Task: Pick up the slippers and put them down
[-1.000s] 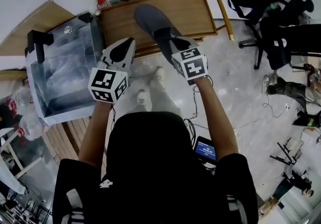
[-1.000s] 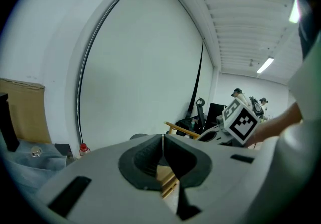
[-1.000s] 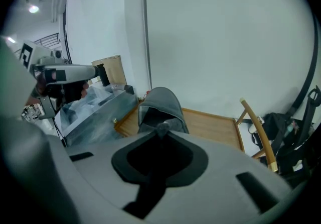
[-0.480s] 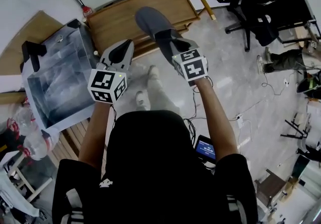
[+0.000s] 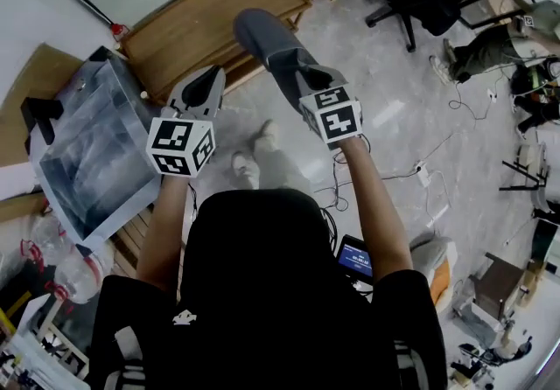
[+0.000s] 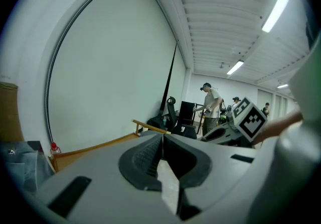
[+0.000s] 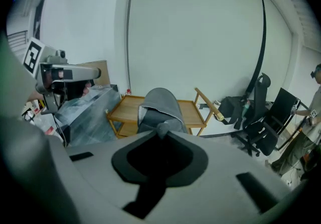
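Right hand-held gripper: narrow, clamped on the near end of the slipper.
Slipper: in the air, far end toward 11 o'clock, by the rack edge.
Left hand-held gripper: jaws together, empty, at 9 o'clock of the right one.
Clear box: 8 o'clock of the rack.

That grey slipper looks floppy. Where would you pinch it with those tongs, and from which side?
Probably at the thin heel end, coming in from behind the heel, as the right gripper has it. The grey slipper has a bulky, rounded toe cap that looks too fat for the jaws, while the heel end gives a flat edge to close on. Held there, it sticks out beyond the jaws.
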`<move>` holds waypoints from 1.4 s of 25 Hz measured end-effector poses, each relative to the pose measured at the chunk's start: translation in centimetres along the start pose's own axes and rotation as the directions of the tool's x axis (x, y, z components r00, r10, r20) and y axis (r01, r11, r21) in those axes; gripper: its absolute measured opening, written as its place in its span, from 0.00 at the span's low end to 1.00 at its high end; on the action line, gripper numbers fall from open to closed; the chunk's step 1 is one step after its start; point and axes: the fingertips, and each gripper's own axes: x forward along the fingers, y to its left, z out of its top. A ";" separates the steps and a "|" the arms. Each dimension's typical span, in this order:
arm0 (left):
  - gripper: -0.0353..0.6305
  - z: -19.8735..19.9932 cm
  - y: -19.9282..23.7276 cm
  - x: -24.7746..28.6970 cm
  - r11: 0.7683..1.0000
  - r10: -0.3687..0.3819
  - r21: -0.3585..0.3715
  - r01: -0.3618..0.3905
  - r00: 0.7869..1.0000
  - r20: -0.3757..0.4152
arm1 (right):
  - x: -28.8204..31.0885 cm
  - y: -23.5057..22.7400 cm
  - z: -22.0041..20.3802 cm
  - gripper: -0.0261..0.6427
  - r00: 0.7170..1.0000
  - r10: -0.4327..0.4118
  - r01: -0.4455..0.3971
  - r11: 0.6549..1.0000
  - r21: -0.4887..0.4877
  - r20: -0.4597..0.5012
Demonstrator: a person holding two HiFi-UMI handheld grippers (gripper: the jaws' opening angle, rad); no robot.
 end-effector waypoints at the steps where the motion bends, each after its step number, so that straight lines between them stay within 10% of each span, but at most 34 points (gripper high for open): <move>1: 0.07 -0.1 -0.6 0.2 1.000 -0.010 0.005 0.010 1.000 -0.005 | -0.4 -0.2 -0.4 0.07 1.000 -0.003 0.003 1.000 0.007 -0.002; 35: 0.07 -9.5 -18.4 6.3 0.997 -0.082 -0.010 0.082 0.985 -0.151 | -6.7 -7.5 -20.4 0.07 0.992 0.044 -0.024 0.985 0.168 -0.115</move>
